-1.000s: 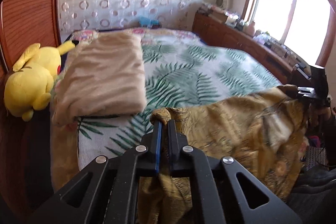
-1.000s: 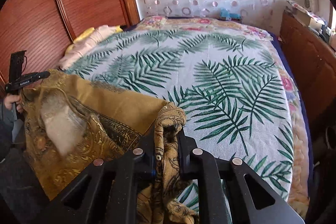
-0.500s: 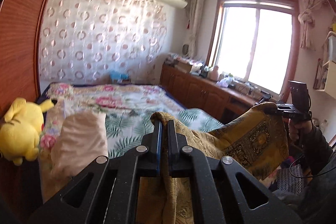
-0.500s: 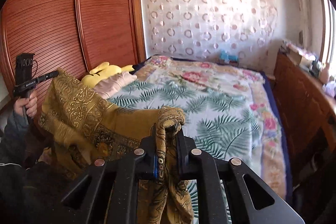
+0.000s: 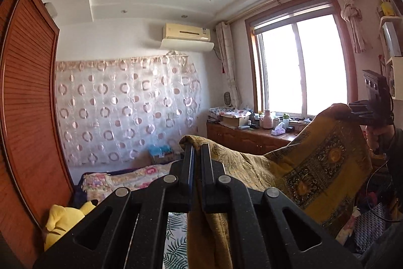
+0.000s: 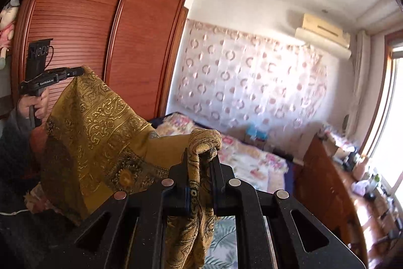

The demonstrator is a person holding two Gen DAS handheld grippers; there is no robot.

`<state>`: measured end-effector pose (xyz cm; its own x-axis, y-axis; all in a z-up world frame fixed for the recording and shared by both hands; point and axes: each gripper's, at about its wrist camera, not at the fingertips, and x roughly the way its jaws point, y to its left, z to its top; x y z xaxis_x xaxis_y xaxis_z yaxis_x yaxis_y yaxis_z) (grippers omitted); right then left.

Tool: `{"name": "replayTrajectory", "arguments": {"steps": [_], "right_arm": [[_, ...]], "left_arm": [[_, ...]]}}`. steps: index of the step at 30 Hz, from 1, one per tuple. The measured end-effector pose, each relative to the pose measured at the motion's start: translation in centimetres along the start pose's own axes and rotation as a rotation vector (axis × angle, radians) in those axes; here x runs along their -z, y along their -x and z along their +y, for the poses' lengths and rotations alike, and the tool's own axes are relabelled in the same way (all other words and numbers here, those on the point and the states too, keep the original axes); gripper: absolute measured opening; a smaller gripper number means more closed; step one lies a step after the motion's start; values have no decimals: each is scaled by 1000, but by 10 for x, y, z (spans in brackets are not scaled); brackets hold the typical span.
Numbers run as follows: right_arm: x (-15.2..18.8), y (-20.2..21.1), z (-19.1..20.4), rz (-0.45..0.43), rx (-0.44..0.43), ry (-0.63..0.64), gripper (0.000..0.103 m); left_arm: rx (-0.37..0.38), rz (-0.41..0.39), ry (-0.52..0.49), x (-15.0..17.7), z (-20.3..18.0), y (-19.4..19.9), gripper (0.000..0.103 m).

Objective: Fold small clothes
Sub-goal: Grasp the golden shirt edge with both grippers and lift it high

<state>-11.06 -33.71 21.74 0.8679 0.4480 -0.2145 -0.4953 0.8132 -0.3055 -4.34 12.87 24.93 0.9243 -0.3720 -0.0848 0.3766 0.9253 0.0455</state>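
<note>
left tool (image 5: 197,150), right tool (image 6: 200,158): both clamped on golden cloth (image 5: 314,163) | floral bed (image 6: 252,163) below | wardrobe (image 6: 83,24)

A home bedroom is shown by a made bed (image 6: 254,165), a louvred wooden wardrobe (image 6: 83,24), a curtained window (image 5: 299,67) and a wall-mounted air conditioner (image 5: 186,35).

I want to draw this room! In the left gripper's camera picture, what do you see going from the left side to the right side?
Wooden wardrobe → yellow plush toy → circle-patterned curtain → air conditioner → window → right gripper, its jaws shut on a corner of the golden patterned cloth.
</note>
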Motion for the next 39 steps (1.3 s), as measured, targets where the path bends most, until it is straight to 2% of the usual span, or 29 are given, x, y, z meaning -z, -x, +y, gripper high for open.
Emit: {"name": "replayTrajectory", "arguments": {"steps": [9, 13, 17, 24, 28, 34, 39], "right_arm": [[-32, 16, -2, -87, 90, 18, 11], [-21, -2, 9, -86, 114, 23, 11], [-10, -38, 14, -59, 129, 51, 11], [6, -105, 7, 46, 106, 13, 11], [32, -160, 3, 93, 80, -17, 11], [78, -254, -12, 197, 60, -73, 12], [93, -319, -19, 288, 62, -95, 12]], "left_arm": [[-96, -68, -22, -29, 20, 15, 5], [-118, -66, -24, -25, 25, 9, 5], [-152, -42, -26, -13, 30, -9, 5], [-240, 74, -20, 37, 56, -64, 5], [-263, 151, -1, 78, 68, -112, 5], [-302, 313, 34, 151, 94, -201, 5], [-304, 413, 63, 195, 105, -254, 5]]}}
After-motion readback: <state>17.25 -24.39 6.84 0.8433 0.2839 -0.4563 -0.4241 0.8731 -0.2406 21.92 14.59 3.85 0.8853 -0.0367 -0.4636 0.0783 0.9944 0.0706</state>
